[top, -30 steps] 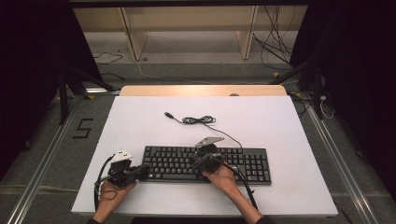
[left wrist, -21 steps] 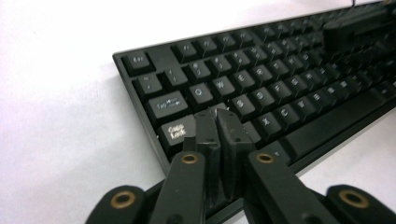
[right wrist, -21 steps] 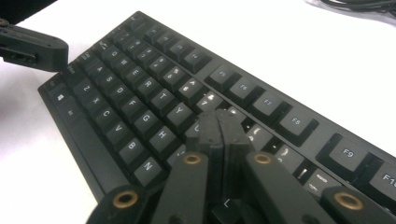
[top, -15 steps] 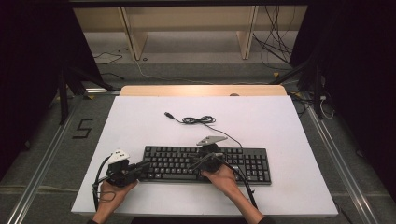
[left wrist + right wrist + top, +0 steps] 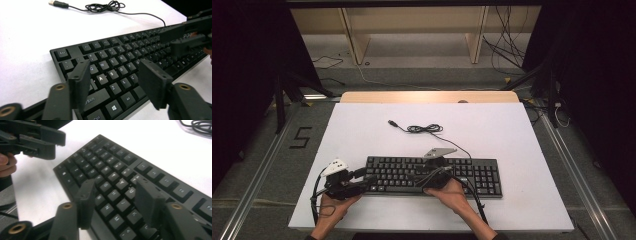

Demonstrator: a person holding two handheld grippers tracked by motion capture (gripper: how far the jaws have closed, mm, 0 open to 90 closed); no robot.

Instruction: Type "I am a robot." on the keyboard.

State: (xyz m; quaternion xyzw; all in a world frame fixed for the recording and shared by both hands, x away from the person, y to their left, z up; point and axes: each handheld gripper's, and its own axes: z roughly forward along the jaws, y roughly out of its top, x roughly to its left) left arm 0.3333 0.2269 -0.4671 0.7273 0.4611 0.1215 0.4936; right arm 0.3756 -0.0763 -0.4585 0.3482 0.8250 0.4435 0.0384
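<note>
Two grippers at the near edge, one per hand. Left gripper [image 5: 362, 179] at the keyboard's left end, fingers spread wide over the A and Z keys, gripping nothing. Right gripper [image 5: 441, 172] over the middle keys, fingers likewise wide apart and empty. One black keyboard [image 5: 472, 175] lying flat along the near half of the white tabletop [image 5: 512, 135]. Farther back, one black cable [image 5: 424, 129] running from the keyboard's far edge into a loose coil, with one USB plug [image 5: 392, 122] at its free end.
</note>
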